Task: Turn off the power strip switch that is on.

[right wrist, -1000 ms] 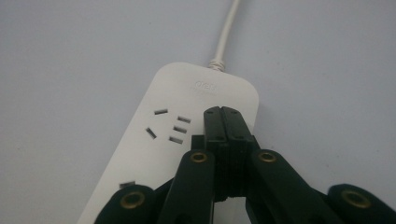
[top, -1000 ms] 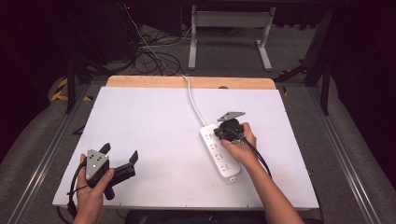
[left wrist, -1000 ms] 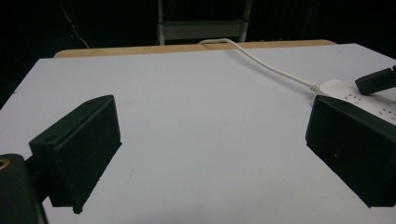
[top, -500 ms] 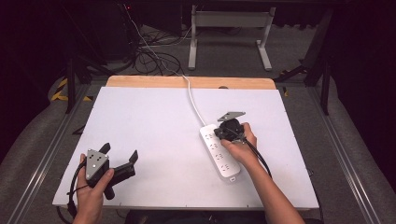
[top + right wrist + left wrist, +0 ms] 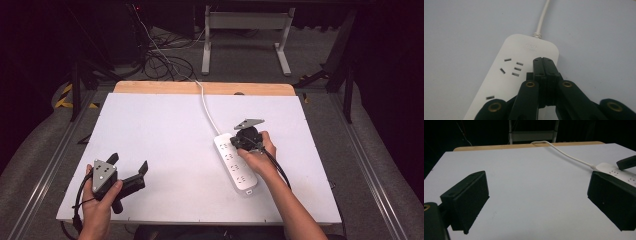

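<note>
**Over the power strip: closed jaws pressing near the cord end**

On the white bench (image 5: 165,130), seen from the high view, the power strip (image 5: 235,162) lies right of centre, its white cord (image 5: 205,102) running off the far edge. The right hand-held gripper (image 5: 239,145) sits over the strip's far end; the hand covers the contact point, so touch cannot be confirmed here. The left hand-held gripper (image 5: 127,167) rests well apart near the front corner, jaws spread wide and empty.

In the left gripper view, the strip (image 5: 609,168) is cut off behind the right-side jaw — its length goes unseen.

In the right gripper view, the right hand-held gripper (image 5: 544,60) has its jaws fully together, holding nothing, tips over the strip (image 5: 524,57) beside a socket group. If it pushes down off-centre, the light strip could skid or pivot on the smooth bench — or the tips could slip off the edge. Whether a switch lies under the tips is hidden.
</note>
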{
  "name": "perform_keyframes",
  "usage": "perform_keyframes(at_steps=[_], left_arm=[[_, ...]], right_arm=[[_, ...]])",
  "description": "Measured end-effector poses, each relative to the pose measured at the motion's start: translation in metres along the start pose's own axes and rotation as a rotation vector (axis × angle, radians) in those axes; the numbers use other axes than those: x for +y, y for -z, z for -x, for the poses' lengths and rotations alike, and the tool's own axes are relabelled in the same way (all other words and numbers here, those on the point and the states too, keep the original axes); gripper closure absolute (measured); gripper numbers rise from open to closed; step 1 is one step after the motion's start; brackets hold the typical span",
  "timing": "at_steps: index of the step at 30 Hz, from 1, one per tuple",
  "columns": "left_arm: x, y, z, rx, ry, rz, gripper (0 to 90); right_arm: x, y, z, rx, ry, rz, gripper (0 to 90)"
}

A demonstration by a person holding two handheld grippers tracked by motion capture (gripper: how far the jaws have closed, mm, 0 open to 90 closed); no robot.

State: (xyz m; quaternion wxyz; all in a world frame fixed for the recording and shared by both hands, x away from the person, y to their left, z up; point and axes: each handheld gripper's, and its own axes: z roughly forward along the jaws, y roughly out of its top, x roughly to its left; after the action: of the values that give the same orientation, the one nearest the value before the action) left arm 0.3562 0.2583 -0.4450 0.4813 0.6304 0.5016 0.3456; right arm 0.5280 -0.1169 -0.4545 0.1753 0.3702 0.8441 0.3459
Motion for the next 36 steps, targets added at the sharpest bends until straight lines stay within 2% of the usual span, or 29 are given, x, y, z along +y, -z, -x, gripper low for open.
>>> perform_keyframes(at_steps=[22, 30, 36], left_arm=[[-0.0001, -0.0004, -0.0001, -0.001, 0.002, 0.000, 4.4], [0.0000, -0.0005, -0.0009, 0.000, 0.001, -0.001, 4.4], [0.0004, -0.0004, -0.0014, 0.002, 0.004, 0.000, 4.3]], right_arm=[[-0.0012, 0.0001, -0.0015, -0.011, 0.012, 0.009, 90.0], [-0.0013, 0.0005, -0.0037, -0.024, 0.039, 0.014, 90.0], [-0.0014, 0.0006, -0.0033, -0.031, 0.051, 0.040, 90.0]])
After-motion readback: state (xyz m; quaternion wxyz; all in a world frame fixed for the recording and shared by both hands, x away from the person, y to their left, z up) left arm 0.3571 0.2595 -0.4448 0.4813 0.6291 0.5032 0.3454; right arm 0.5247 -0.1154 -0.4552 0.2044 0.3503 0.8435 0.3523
